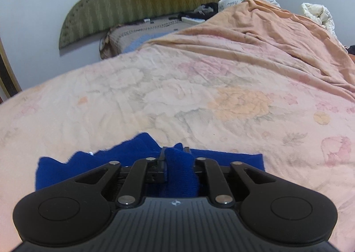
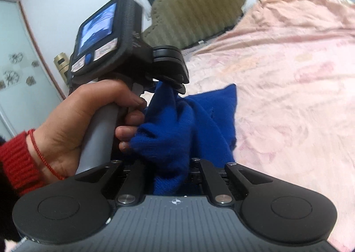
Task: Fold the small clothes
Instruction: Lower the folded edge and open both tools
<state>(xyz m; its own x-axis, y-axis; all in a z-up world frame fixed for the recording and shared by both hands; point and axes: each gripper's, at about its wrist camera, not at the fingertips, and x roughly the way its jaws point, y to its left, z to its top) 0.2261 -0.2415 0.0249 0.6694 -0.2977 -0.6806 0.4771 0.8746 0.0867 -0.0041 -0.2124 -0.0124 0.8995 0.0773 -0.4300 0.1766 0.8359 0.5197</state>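
Note:
A small dark blue knit garment (image 1: 133, 158) lies partly on the pink floral bedspread (image 1: 177, 96). My left gripper (image 1: 176, 152) is shut on a bunched fold of it, low over the bed. In the right wrist view the same garment (image 2: 177, 123) hangs lifted between both grippers. My right gripper (image 2: 170, 163) is shut on its lower part; its fingertips are hidden by the cloth. The left gripper (image 2: 175, 87), held by a hand in a red sleeve, pinches the garment's top just ahead.
A green padded headboard (image 1: 144, 3) stands against the wall at the far end. A rumpled orange sheet (image 1: 266, 34) and white bedding (image 1: 317, 14) are heaped at the far right. Dark small items (image 1: 199, 13) lie near the headboard. A door (image 2: 13, 63) is at left.

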